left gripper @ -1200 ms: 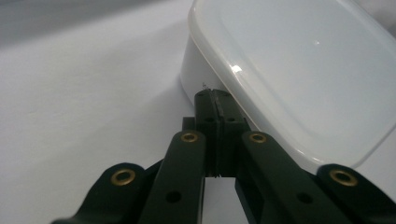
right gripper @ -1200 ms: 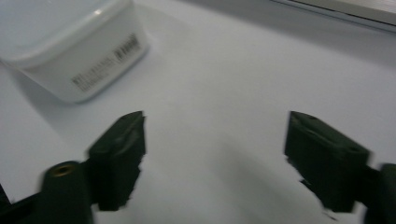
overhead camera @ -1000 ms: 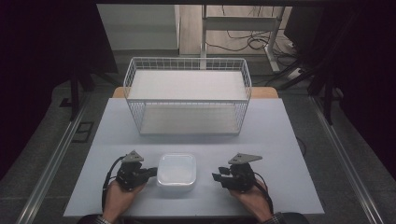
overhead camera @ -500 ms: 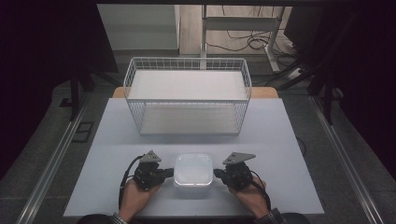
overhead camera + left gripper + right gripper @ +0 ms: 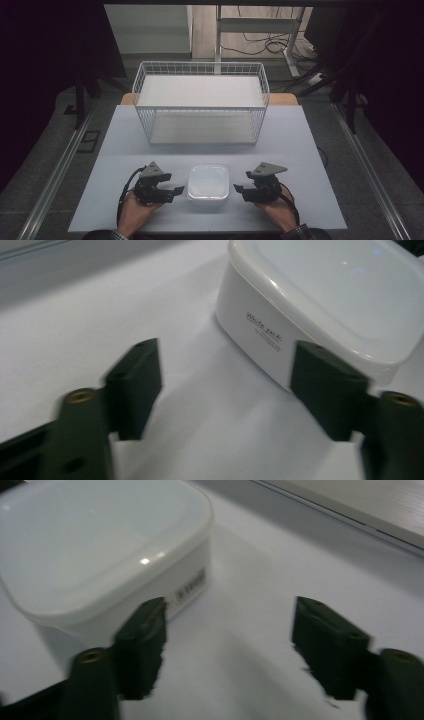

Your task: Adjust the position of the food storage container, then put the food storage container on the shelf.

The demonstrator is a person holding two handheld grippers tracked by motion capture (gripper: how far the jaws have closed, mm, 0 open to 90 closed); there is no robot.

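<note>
A white lidded container (image 5: pixel 208 184) sits near the front edge of the tabletop (image 5: pixel 310 150), approx. centred btwn its left and right edges; lid on, small dark print on its side wall, seen in both gripper views. Left gripper (image 5: pixel 174 191) lies just left of the container, jaws wide apart w/ nothing held; in the left gripper view (image 5: pixel 227 390) one jaw is right by the container's wall, contact can't be told, the other over bare tabletop. Right gripper (image 5: pixel 239 189) is just right of the container, jaws also spread wide, empty; in the right gripper view (image 5: pixel 230 632) one jaw overlaps the container's wall, the other is well clear. White wire basket (image 5: pixel 200 107) stands toward the back edge, centred, well apart from the container.
</note>
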